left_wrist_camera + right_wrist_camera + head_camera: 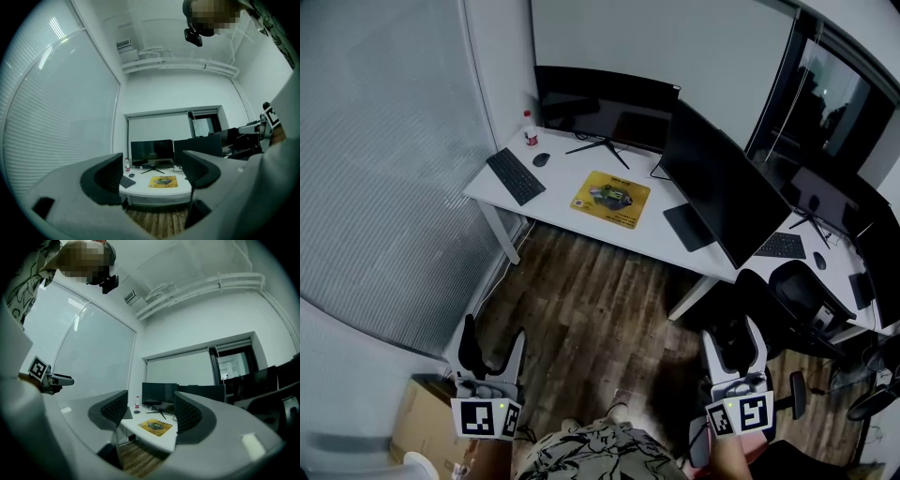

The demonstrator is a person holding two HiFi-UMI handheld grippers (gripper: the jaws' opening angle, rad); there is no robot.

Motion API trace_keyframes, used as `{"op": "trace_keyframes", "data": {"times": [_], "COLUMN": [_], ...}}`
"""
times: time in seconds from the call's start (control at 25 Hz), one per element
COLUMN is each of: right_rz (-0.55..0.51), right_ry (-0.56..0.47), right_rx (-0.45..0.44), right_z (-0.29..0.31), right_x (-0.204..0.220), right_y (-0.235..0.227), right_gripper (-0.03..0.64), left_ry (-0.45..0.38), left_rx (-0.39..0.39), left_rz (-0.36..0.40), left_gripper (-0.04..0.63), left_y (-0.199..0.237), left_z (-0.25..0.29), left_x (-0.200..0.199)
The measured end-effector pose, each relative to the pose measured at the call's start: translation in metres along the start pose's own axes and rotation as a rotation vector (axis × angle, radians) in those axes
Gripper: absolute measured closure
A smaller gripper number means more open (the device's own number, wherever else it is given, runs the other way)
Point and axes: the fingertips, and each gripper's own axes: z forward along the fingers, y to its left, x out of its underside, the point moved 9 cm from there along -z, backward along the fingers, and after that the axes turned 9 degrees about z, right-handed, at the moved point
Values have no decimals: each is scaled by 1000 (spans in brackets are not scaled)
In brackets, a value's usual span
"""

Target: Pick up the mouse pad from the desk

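On the far worktop [567, 221] the pad [610, 199] lies flat between keyboard [516, 175] and monitor [717, 187], well apart from left gripper [494, 330] and right gripper [731, 330], whose jaws stand apart, empty; being thin, it could slide rather than lift

Desk [562, 180] front open; monitors [602, 109] at bk.
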Motion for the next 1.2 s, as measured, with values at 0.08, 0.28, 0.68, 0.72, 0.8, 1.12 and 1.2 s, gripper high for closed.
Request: {"op": "trace_keyframes", "data": {"times": [0.08,0.28,0.68,0.72,0.8,1.12,1.2], "right_rz": [3,-1,-6,-5,-4,15,13], "right_ry": [2,27,44,45,40,51,54], "right_rx": [-9,-33,-73,-78,-84,-69,-66], "right_z": [1,4,9,9,8,26,34], "right_x": [2,6,9,9,9,18,20], "right_y": [0,-1,-26,-30,-37,-56,-59], "right_gripper": [261,187,178,176,175,175,175], "left_ry": [5,16,52,52,52,80,80], "left_rx": [2,-5,-37,-43,-53,-53,-48], "left_rz": [-8,-7,15,19,26,31,24], "left_gripper": [175,80,52,51,48,37,35], "left_y": [-1,-4,-27,-30,-36,-40,-39], "left_z": [0,3,10,10,11,30,40], "left_x": [1,1,0,-1,-2,4,8]}}
